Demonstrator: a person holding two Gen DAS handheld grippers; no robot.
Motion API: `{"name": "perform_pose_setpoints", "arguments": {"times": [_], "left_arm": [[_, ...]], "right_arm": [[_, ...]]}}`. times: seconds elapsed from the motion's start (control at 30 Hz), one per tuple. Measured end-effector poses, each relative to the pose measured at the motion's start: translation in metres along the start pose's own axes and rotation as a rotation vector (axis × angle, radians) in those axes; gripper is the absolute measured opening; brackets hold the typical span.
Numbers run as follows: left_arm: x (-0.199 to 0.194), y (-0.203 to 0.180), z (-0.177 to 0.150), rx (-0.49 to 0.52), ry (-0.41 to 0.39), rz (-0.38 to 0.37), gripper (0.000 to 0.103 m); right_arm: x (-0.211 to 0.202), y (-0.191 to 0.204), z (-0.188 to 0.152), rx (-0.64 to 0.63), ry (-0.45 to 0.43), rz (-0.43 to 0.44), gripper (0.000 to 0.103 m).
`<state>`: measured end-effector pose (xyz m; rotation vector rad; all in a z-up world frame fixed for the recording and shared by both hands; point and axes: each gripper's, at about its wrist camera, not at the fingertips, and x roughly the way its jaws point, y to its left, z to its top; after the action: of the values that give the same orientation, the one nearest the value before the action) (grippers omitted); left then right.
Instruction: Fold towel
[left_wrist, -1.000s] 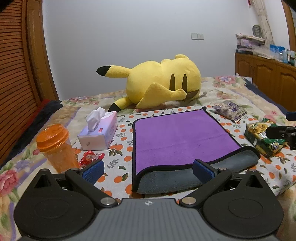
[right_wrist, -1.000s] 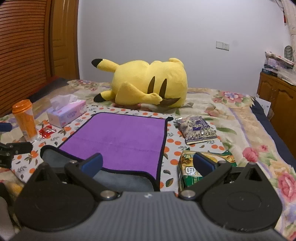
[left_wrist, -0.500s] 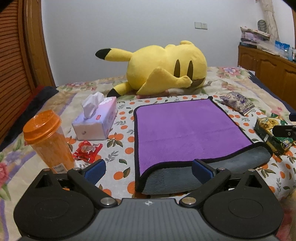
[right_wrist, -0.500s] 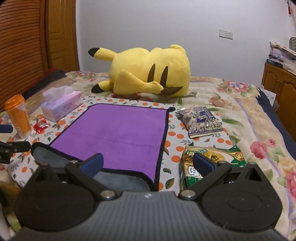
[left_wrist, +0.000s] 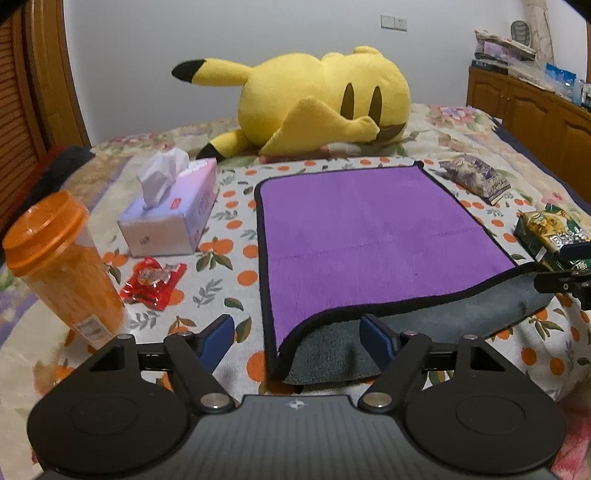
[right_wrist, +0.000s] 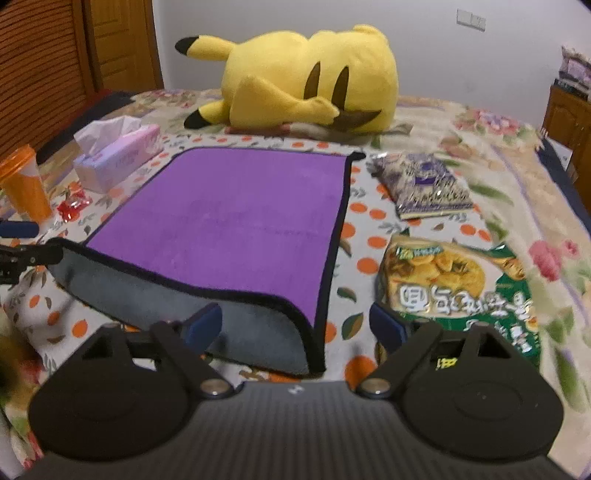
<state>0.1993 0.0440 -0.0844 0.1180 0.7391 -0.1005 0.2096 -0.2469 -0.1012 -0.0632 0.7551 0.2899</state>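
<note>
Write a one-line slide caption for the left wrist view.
Left gripper, jaws closing but still open, straddles the near left corner of the towel on the bed.

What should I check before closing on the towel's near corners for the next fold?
1. Left hand-held gripper straddles the near left corner of the towel: ok; jaws just closing, pads not yet pressing.
2. Right hand-held gripper straddles the near right corner: ok, likewise.
3. Both layers between pads: cannot tell.
4. Far half lies flat: ok.
5. Green snack bag close beside the right jaw: not ok.
6. Plush toy clear of the towel: ok.
</note>
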Motion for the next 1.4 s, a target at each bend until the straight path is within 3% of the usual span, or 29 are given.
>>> {"name": "perform_pose_setpoints", "arguments": {"times": [0.2, 0.37, 0.5, 0.77, 0.9, 1.07, 1.13, 1.4], "left_arm": [[0.012, 0.007, -0.001, -0.036, 0.037, -0.013, 0.075], [0.023, 0.011, -0.004, -0.061, 0.090, -0.026, 0.064], [0.028, 0.011, -0.008, -0.073, 0.120, -0.043, 0.055], [0.025, 0.007, -0.009, -0.061, 0.111, -0.062, 0.037], [0.025, 0.005, -0.009, -0.047, 0.106, -0.059, 0.029], [0.025, 0.005, -0.010, -0.040, 0.107, -0.064, 0.014], [0.024, 0.005, -0.009, -0.035, 0.100, -0.069, 0.011], [0.010, 0.003, -0.004, -0.033, 0.039, -0.081, 0.007]], "right_arm": [[0.009, -0.001, -0.003, 0.001, 0.045, 0.032, 0.080], [0.014, -0.002, -0.004, 0.004, 0.073, 0.053, 0.076], [0.016, -0.002, -0.004, 0.005, 0.085, 0.075, 0.067], [0.016, -0.003, -0.004, -0.005, 0.093, 0.097, 0.047], [0.016, -0.004, -0.004, -0.012, 0.094, 0.092, 0.026], [0.017, -0.003, -0.004, -0.024, 0.092, 0.084, 0.018], [0.017, -0.003, -0.004, -0.030, 0.088, 0.076, 0.007], [0.012, -0.005, -0.002, -0.026, 0.055, 0.073, 0.005]]}}
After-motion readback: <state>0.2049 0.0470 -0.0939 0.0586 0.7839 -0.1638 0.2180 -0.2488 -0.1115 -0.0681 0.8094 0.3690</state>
